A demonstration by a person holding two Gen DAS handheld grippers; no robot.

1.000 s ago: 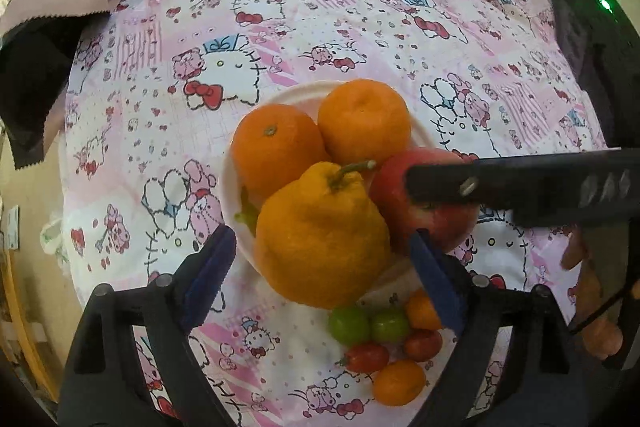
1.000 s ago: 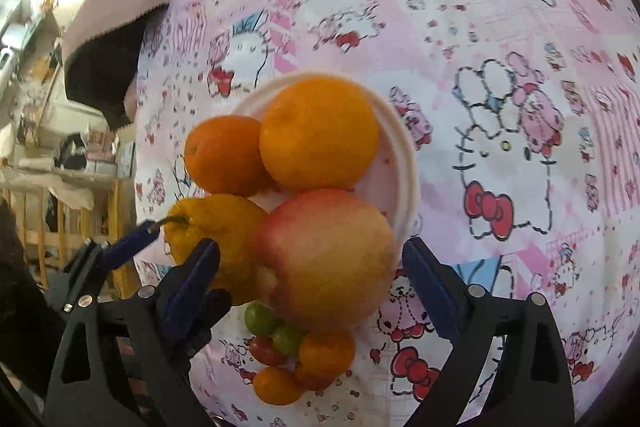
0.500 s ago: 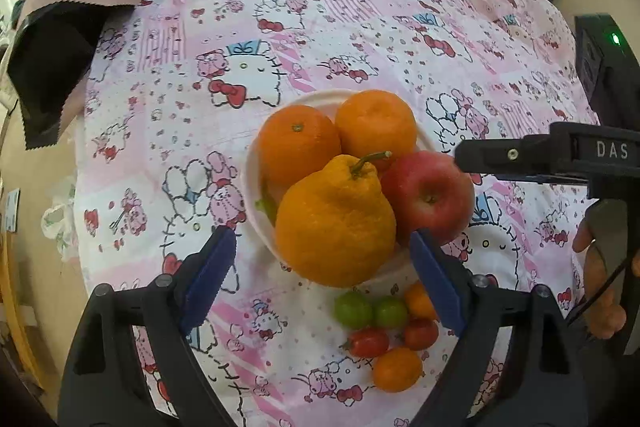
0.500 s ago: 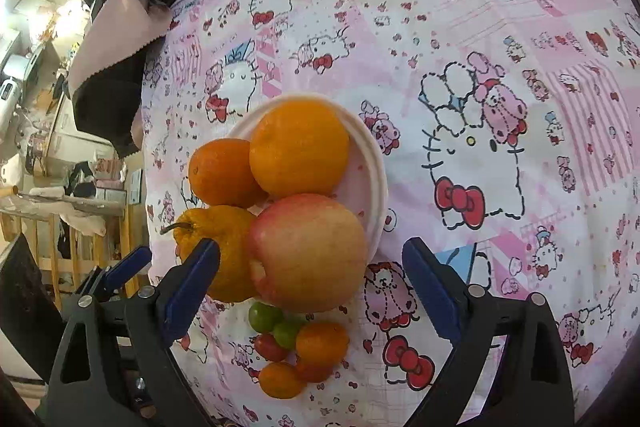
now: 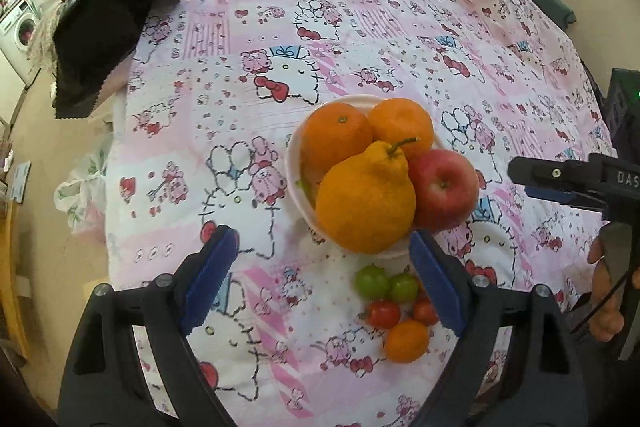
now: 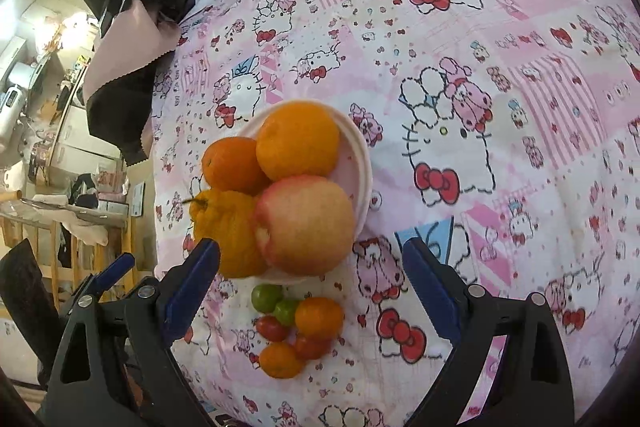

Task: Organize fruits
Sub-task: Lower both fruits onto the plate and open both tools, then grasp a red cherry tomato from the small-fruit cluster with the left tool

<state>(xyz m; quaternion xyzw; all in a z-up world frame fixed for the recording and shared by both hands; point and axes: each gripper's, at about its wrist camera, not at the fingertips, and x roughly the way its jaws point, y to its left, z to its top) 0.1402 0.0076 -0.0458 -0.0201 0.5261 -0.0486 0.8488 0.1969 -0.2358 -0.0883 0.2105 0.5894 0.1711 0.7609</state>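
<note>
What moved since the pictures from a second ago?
Both grippers backed away from the plate, so the fruit looks smaller and more of the pink cloth shows. The right gripper, which was across the apple in the left view, is now off to its side. The left gripper let go of nothing; jaws of both are open and empty. The fruit stayed where it was.

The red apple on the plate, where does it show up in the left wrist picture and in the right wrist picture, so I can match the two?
Left wrist view: the red apple sits right of centre, on the right side of the plate, beside the bumpy orange citrus with a stem.
Right wrist view: the apple is at centre, on the plate's near edge.
Shared landmark: the cluster of small tomatoes on the cloth just below the plate.
</note>
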